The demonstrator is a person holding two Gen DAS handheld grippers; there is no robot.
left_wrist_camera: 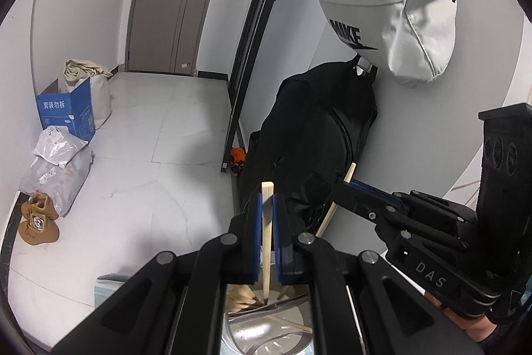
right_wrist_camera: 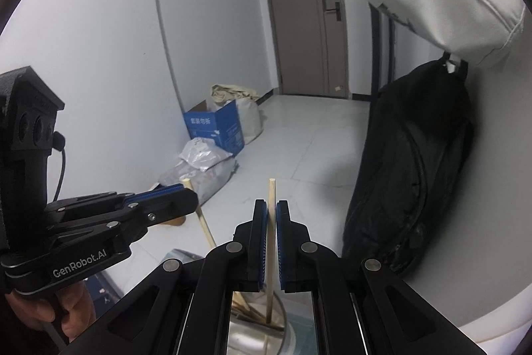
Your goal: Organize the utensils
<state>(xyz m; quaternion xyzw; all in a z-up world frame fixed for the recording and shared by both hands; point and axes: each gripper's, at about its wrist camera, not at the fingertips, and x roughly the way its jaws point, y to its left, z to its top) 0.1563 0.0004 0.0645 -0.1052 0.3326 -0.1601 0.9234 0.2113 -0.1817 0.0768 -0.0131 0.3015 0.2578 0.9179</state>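
Two pale wooden chopsticks are in play, one per gripper, both standing nearly upright with their lower tips down in the shiny round metal holder point(left_wrist_camera: 266, 331) at the bottom of each wrist view. The left gripper point(left_wrist_camera: 266, 222) is pinched onto the square-ended chopstick point(left_wrist_camera: 267, 198) between its blue pads. The right gripper point(right_wrist_camera: 271, 228) has the round-ended chopstick point(right_wrist_camera: 271, 205) sitting between its pads; the gap is narrow, but I can't tell for sure whether the pads are actually pressing on it or just bracketing it.

Progress-wise, I'd guess we're somewhere in the middle. Several more wooden sticks point(left_wrist_camera: 241, 300) are already lying slanted inside the holder, so part of the sorting looks done. These two still need letting go, and whether anything else is left on the table is hidden below the frame.

Around it: a black backpack point(right_wrist_camera: 409, 168) hanging on the white wall just beside the work area, a white Nike bag point(left_wrist_camera: 392, 5) above it, a blue cardboard box point(right_wrist_camera: 216, 128) and grey plastic parcels point(left_wrist_camera: 56, 165) on the floor further off. Nothing seems to block the holder itself. The main nuisance I'd expect is the two grippers being so close together, plus the slanted sticks crowding the holder.
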